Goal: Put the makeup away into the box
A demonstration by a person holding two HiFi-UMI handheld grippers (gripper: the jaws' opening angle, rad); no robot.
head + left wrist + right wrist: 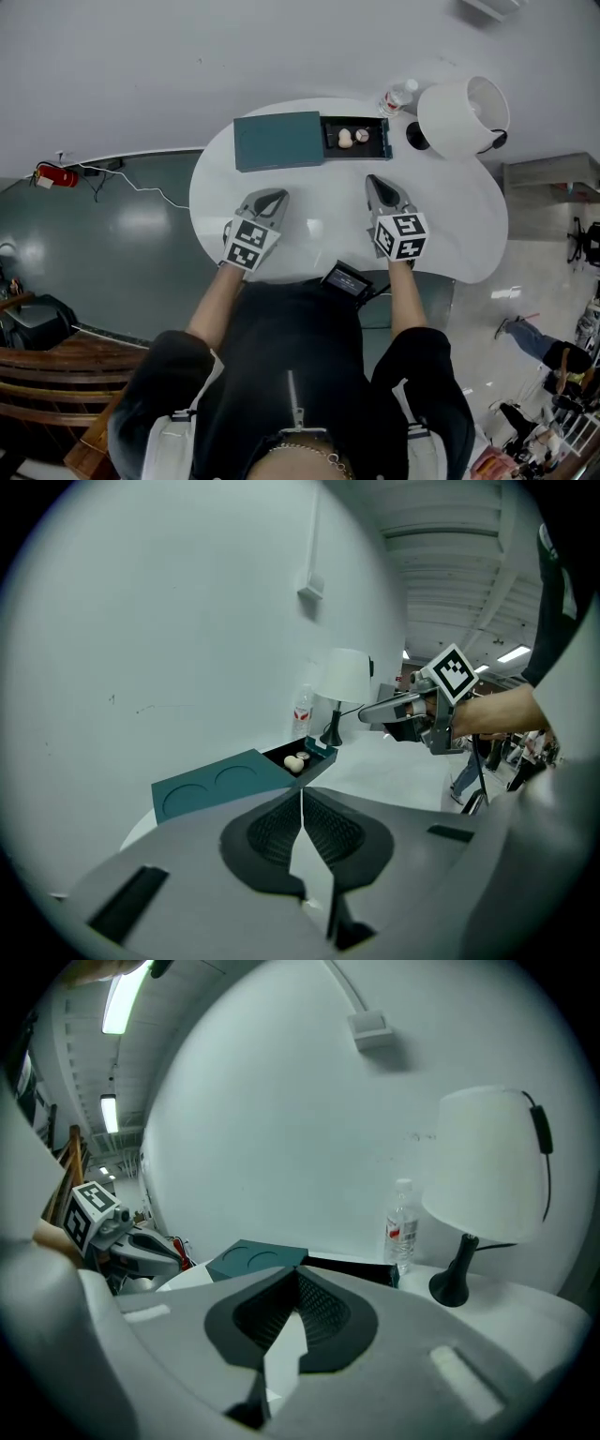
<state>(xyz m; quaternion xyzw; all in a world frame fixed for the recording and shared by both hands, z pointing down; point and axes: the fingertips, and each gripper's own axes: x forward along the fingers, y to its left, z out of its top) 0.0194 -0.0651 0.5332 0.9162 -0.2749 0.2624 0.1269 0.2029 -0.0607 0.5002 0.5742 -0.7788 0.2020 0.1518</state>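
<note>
Hovering near the teal box [277, 141], left gripper [275, 195] and right gripper [375, 181], jaws together, empty; red label [400, 1233] on bottle [404, 1206] unreadable

Cool, even overhead light fills my head view; the white table [450, 225] shines brightly, shadows faint. Both gripper views bulge fisheye with black corners. Ceiling strip lights [125, 1002] blow out; my left tongs [302, 799] and right tongs [297, 1279] look soft.

The table [450, 216] is viewed from the head, steeply downward. Both gripper views are set low and close above it, facing the box [211, 787] and lamp [483, 1162], shared by all.
</note>
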